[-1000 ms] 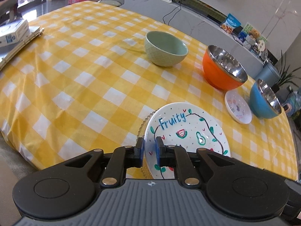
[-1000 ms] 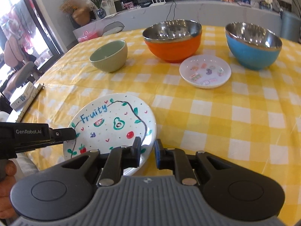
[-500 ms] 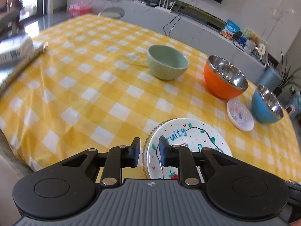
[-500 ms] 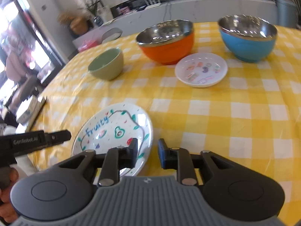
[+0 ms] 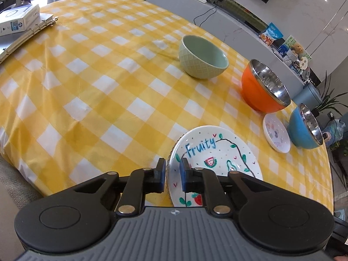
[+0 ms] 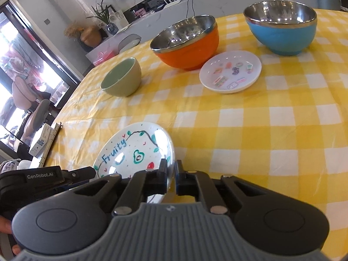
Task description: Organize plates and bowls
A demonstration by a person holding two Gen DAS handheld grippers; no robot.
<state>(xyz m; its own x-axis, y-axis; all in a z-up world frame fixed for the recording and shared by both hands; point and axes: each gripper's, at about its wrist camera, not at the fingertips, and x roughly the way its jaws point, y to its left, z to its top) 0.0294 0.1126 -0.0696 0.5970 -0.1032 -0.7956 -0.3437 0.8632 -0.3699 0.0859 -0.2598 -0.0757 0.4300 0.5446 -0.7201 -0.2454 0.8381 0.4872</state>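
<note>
1. We see the "Fruity" plate (image 5: 215,152) at the near edge of the table (image 5: 87,87), which wears a yellow-and-white checked cloth.
2. Our left gripper (image 5: 171,171) has its jaws straddling the plate's left rim, one above and one outside it; whether they press on the rim we cannot tell.
3. Our right gripper (image 6: 170,179) sits at the plate's right rim (image 6: 134,152), jaws nearly together with the rim between them; we cannot tell whether they actually clamp it.
4. From the right wrist view the plate looks tilted, its far side raised off the cloth.
5. Further in, toward the far edge, the green bowl (image 5: 203,59) stands alone, well apart from the plate.
6. The orange bowl (image 5: 264,87) and blue bowl (image 5: 304,127) stand toward the right edge, both steel-lined.
7. The small white dish (image 5: 276,133) lies just beside both, in front of the gap between them.
8. A box (image 5: 18,19) and a ring binder (image 5: 26,37) rest at the left edge.
</note>
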